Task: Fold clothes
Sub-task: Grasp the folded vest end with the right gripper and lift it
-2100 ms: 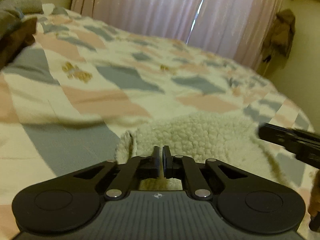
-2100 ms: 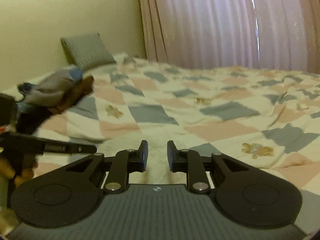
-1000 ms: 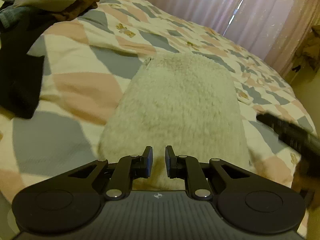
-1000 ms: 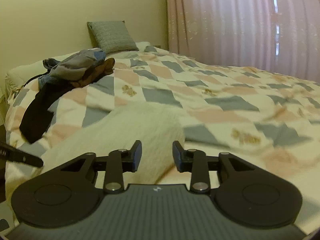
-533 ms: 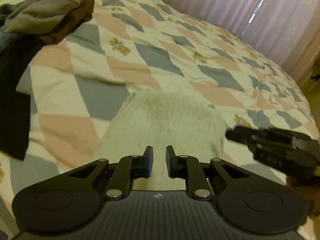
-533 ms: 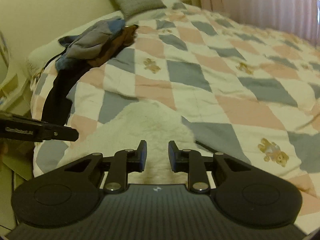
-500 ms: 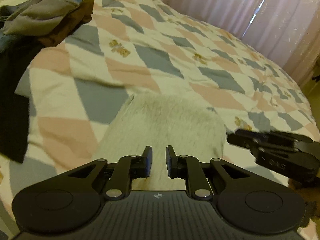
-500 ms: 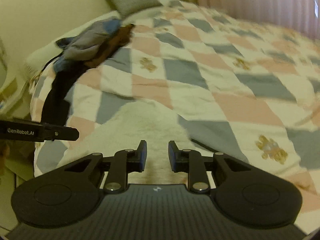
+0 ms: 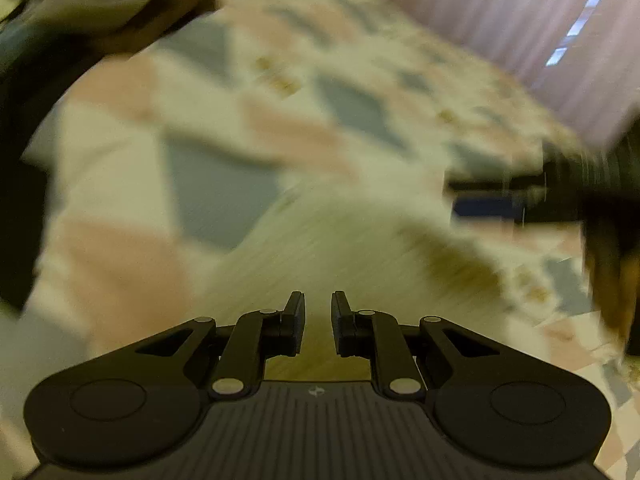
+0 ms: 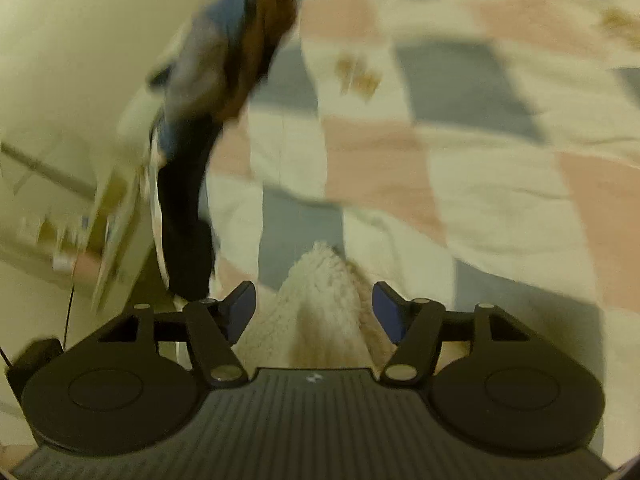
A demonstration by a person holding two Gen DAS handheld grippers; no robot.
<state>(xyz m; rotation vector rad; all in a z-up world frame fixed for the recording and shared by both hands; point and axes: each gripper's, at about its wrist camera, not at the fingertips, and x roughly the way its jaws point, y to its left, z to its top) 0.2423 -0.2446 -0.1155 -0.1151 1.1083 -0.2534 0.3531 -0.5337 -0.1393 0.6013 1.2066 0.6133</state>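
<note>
Left-wrist view first, working from nine o'clock across: a dark heap of unfolded clothes lies on the patchwork quilt at about ten o'clock, and the cream fleece garment runs up from between my left gripper toward one o'clock. Everything beyond the tongs is smeared, since I am swinging the hand. My left jaws stand almost closed with a thin gap, and I see no cloth pinched between them; the fleece sits under and beyond the tips. At three o'clock my right gripper comes in sideways over the far edge of the fleece.

Right-wrist view: the clothes heap hangs over the bed edge at ten to eleven o'clock. What has changed is my right gripper: a moment ago its jaws were nearly together, and they have just been opening, with a peaked fold of the fleece between the fingers but not pressed by either pad. I judge that as a release, this fold laid down, or else a fresh bite being lined up. From here the fleece's long axis points to twelve o'clock, its peak away from me.
</note>
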